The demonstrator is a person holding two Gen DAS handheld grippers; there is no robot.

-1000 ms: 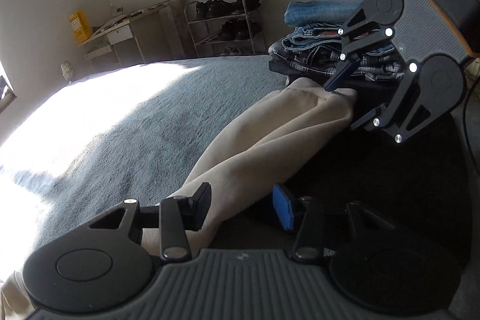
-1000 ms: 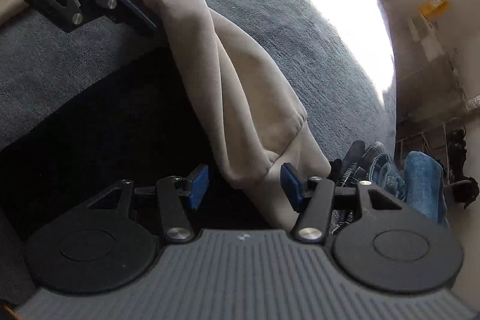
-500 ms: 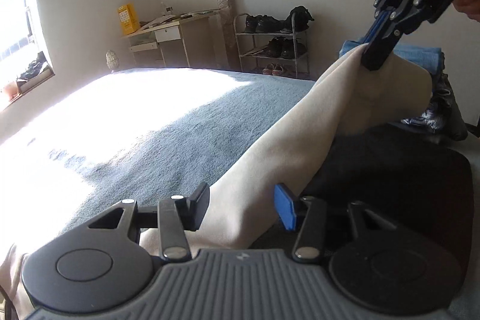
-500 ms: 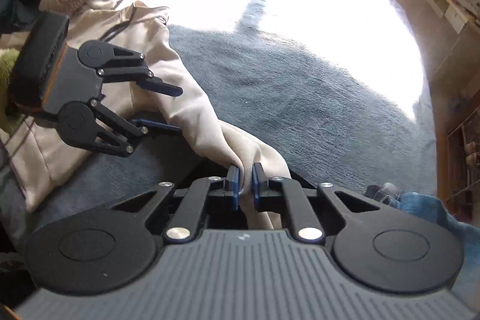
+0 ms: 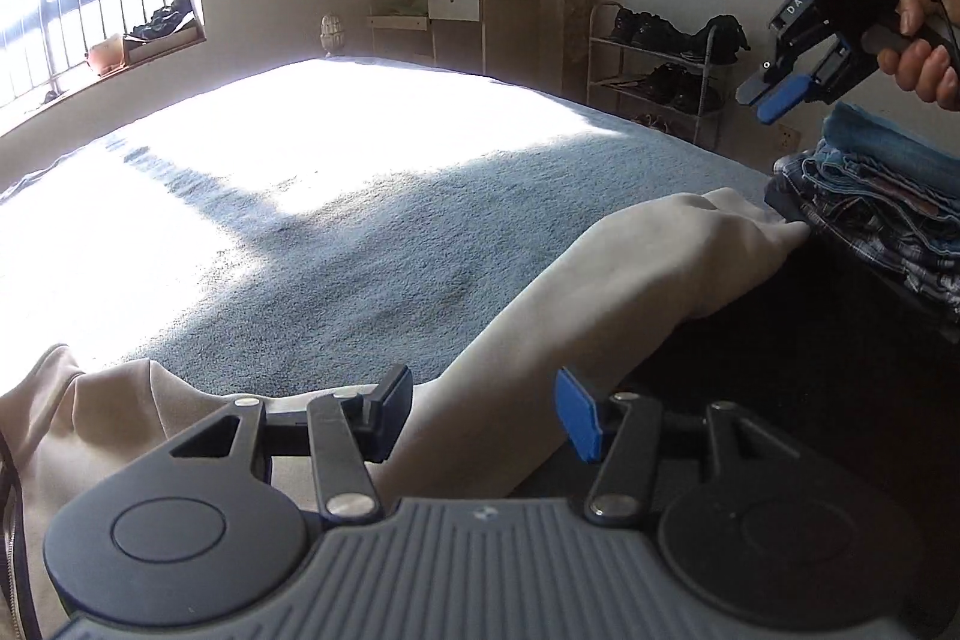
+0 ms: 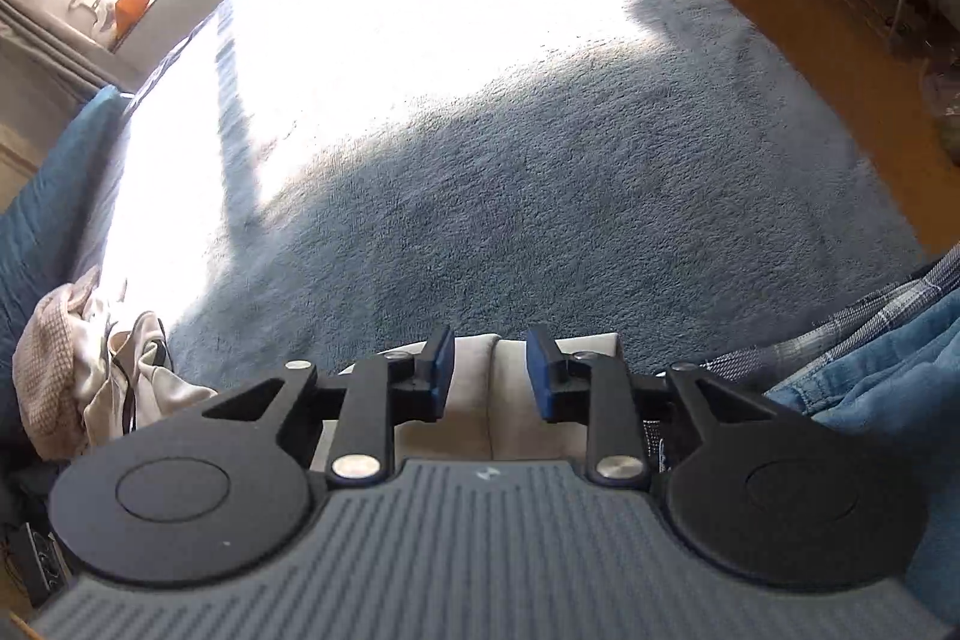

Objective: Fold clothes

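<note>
Covering most of the view, the bed (image 5: pixel 372 196) is seen with the beige garment (image 5: pixel 606 292) laid flat beside the folded stack (image 5: pixel 876 202), its sleeve end no longer lifted. Right claw (image 5: pixel 774 97), pinching that end half a second earlier, is recorded raised, jaws opening, empty. Left claw (image 5: pixel 486 415) is noted opening astride the cloth, pads clear.

Beige garment (image 5: pixel 630 280) — stretched along bed
</note>
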